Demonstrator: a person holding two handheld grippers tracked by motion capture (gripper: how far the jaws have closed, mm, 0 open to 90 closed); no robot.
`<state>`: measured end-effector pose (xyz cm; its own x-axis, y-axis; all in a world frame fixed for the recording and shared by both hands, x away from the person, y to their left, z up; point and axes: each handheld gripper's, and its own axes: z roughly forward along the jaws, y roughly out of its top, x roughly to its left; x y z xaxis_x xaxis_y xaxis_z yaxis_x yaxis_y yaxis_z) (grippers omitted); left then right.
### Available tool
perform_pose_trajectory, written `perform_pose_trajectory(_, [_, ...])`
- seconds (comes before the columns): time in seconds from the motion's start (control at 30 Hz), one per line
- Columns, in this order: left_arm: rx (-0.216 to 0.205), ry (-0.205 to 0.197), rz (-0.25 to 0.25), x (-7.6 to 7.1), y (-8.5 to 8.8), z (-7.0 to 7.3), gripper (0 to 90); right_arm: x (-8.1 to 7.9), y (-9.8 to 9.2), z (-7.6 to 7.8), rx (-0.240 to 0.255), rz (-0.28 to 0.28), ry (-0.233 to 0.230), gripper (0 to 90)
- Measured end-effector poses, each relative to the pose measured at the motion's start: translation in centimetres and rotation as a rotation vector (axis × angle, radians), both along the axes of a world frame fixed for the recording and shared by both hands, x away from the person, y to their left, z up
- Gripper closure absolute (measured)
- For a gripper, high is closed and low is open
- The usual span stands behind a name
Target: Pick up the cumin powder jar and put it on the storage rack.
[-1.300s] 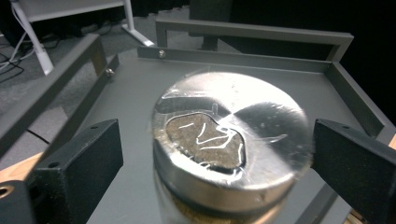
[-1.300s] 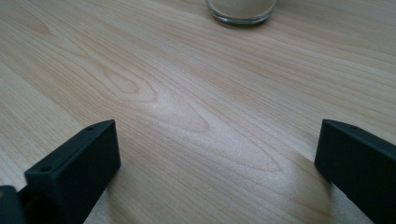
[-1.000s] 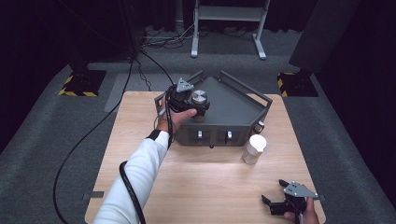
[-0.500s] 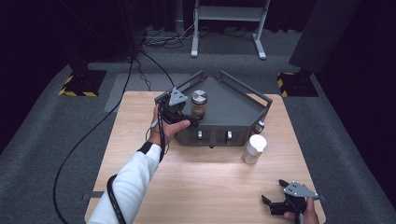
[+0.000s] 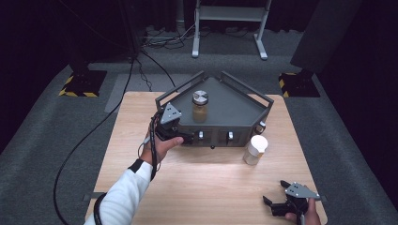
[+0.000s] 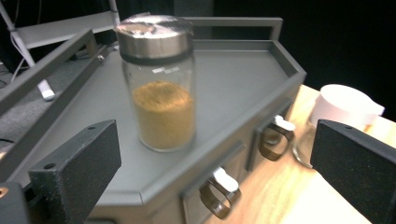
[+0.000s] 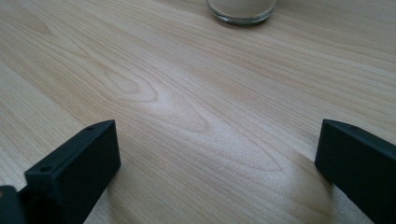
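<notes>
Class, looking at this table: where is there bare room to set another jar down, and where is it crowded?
Free: the wooden table between the left gripper and right gripper; also the grey tray top right of the spice jar. Crowded: the front right corner by the white-lidded jar.

Dark studio lab – black drapes (image 5: 42,42), hazard-striped stand bases (image 5: 79,90)

Desk (image 5: 197,187) lit bright from above, surroundings v. dark, soft glare on wood, jar (image 6: 161,84) slightly blurred, maybe motion, gripper views soft at edges
</notes>
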<state>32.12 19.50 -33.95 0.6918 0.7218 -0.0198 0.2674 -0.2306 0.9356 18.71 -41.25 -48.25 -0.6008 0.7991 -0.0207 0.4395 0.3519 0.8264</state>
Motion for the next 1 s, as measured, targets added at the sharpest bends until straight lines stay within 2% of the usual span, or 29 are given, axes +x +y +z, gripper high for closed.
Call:
perform_pose_trajectory(0.1, [0.018, -0.02, -0.003, -1.1, 0.1, -0.4, 1.7, 0.0, 0.0, 0.0, 0.0, 0.0, 0.0, 0.0])
perform_pose_trajectory(0.33, [-0.005, -0.026, -0.017, -2.7, 0.6, -1.6, 1.7, 0.0, 0.0, 0.0, 0.0, 0.004, 0.0, 0.0])
perform_pose_trajectory(0.43, [-0.025, -0.013, -0.006, -3.0, 1.2, -2.1, 1.7, 0.0, 0.0, 0.0, 0.0, 0.004, 0.0, 0.0])
perform_pose_trajectory(0.67, [-0.016, -0.002, 0.004, -3.7, 2.0, -3.0, 1.7, 0.0, -0.1, 0.0, 0.0, 0.005, 0.0, 0.0])
perform_pose_trajectory(0.9, [-0.038, 0.026, 0.007, -4.2, 3.0, -4.3, 1.7, 0.0, 0.0, 0.0, 0.0, 0.005, 0.001, 0.0])
perform_pose_trajectory(1.0, [-0.031, 0.035, 0.006, -4.5, 3.2, -4.9, 1.7, 0.0, 0.0, 0.0, 0.0, 0.005, 0.0, 0.0])
